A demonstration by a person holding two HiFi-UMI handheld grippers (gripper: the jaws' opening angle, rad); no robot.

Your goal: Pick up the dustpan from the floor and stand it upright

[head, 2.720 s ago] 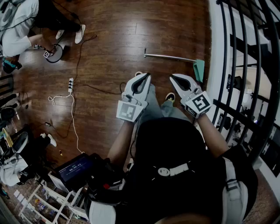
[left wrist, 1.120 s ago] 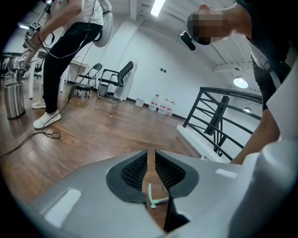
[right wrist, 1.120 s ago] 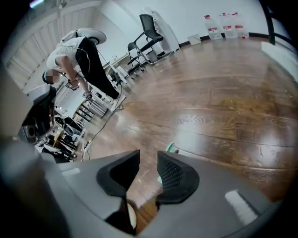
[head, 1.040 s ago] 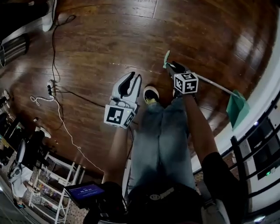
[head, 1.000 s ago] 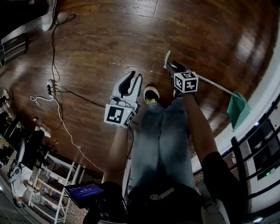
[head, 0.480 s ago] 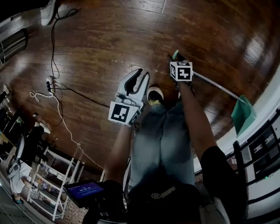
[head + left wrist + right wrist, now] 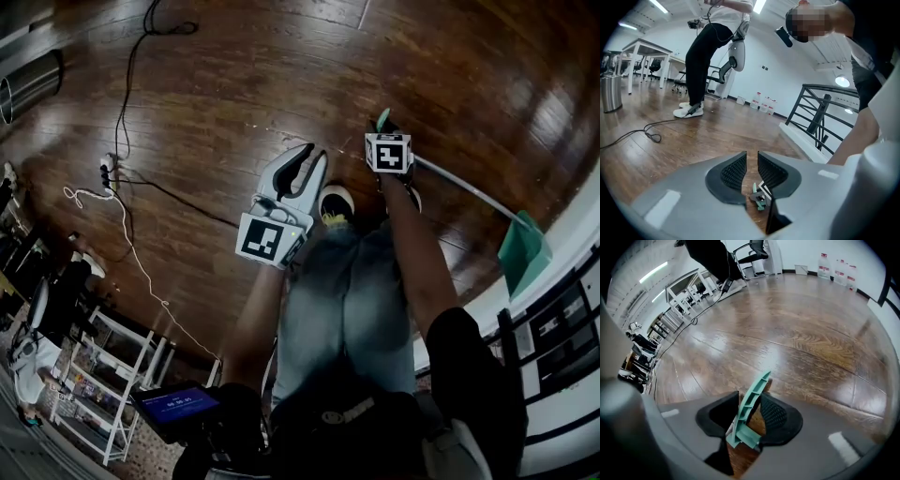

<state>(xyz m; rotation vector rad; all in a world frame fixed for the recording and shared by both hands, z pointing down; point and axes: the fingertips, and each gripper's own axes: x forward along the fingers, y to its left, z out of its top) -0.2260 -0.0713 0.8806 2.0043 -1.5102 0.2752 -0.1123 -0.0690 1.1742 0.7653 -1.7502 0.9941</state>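
The dustpan lies on the wooden floor: a green pan (image 7: 522, 251) by the railing, a thin grey pole (image 7: 459, 185), and a green ribbed grip (image 7: 382, 119) at its end. My right gripper (image 7: 386, 133) points steeply down onto that grip. In the right gripper view the green grip (image 7: 757, 389) stands between the pads of the right gripper (image 7: 750, 403), which have just been closing on it and now press it. My left gripper (image 7: 307, 161) hovers to the left, apart from the dustpan. Its jaws (image 7: 752, 161) stand a narrow gap apart with nothing between them.
The person's shoe (image 7: 336, 202) is just below the grippers. A power strip (image 7: 105, 173) and cables trail over the floor at left. A black railing (image 7: 562, 337) runs along the right edge. A white rack (image 7: 103, 375) stands lower left. Another person (image 7: 710, 51) stands farther back.
My right gripper has sunk onto the end of the handle and tipped more steeply down. The left gripper has stayed about where it was.
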